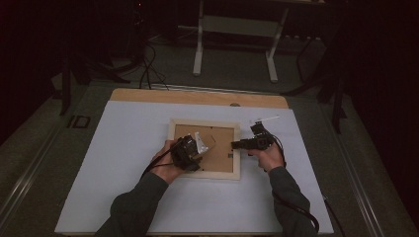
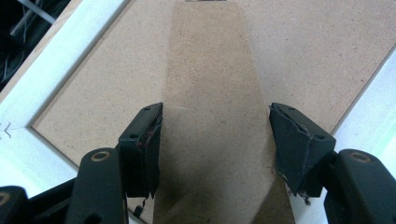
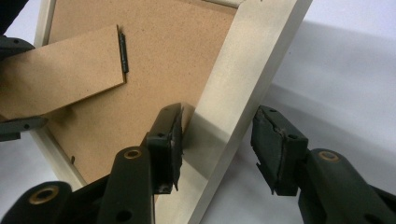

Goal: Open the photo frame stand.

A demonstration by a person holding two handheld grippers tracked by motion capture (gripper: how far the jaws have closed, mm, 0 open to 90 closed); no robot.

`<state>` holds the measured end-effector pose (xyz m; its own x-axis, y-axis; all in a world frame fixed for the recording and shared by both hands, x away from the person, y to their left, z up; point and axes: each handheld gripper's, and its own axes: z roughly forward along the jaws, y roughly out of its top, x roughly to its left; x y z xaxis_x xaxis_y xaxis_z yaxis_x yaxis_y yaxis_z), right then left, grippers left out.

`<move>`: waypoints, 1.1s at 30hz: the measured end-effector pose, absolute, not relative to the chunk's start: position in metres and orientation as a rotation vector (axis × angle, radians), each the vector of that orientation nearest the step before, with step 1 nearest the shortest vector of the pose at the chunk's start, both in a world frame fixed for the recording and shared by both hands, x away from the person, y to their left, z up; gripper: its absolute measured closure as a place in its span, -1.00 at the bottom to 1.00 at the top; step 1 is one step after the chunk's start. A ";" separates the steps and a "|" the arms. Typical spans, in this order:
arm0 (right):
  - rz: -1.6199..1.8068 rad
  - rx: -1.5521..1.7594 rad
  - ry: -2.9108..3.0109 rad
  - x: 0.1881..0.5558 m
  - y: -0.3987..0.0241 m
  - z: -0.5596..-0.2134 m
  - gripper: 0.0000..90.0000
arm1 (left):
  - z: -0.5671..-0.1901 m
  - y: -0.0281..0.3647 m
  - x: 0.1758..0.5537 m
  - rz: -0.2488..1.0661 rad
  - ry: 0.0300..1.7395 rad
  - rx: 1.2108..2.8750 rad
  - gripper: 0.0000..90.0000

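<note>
A pale wooden picture frame (image 1: pixel 212 175) lies face down on the white mat, its brown backing board (image 2: pixel 303 56) upward. A brown easel stand (image 2: pixel 210 70) is hinged to the board. My left gripper (image 2: pixel 215 135) has a jaw on each long edge of the stand (image 3: pixel 60 74) and is shut on it, over the frame's near-left part (image 1: pixel 190 148). My right gripper (image 3: pixel 217 140) straddles the frame's right rail (image 3: pixel 243 79): one jaw rests inside against the board, the other stands clear of the rail's outer side, so it is open. It comes in from the right (image 1: pixel 235 144).
The white mat (image 1: pixel 123 148) covers most of the wooden table, whose bare far edge (image 1: pixel 197 97) shows. Beyond it stand a white desk frame (image 1: pixel 237 29) and floor cables (image 1: pixel 148 64). A person's sleeved forearms enter from the bottom.
</note>
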<state>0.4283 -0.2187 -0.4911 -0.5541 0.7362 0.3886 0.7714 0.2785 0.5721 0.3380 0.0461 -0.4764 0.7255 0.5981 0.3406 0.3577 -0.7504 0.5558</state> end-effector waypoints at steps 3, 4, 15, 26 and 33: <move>-1.159 -1.468 -2.471 0.427 -0.218 -0.490 0.20 | -0.477 0.048 0.340 0.677 0.749 2.470 -0.14; -1.166 -1.477 -2.468 0.426 -0.218 -0.491 0.20 | -0.477 0.049 0.341 0.661 0.752 2.471 -0.14; -1.198 -1.488 -2.448 0.424 -0.219 -0.492 0.22 | -0.476 0.061 0.351 0.454 0.828 2.428 -0.28; -1.227 -1.477 -2.462 0.421 -0.218 -0.490 0.22 | -0.474 0.072 0.360 0.230 0.957 2.413 -0.14; -1.249 -1.466 -2.485 0.419 -0.216 -0.486 0.24 | -0.472 0.069 0.355 0.282 0.938 2.441 -0.08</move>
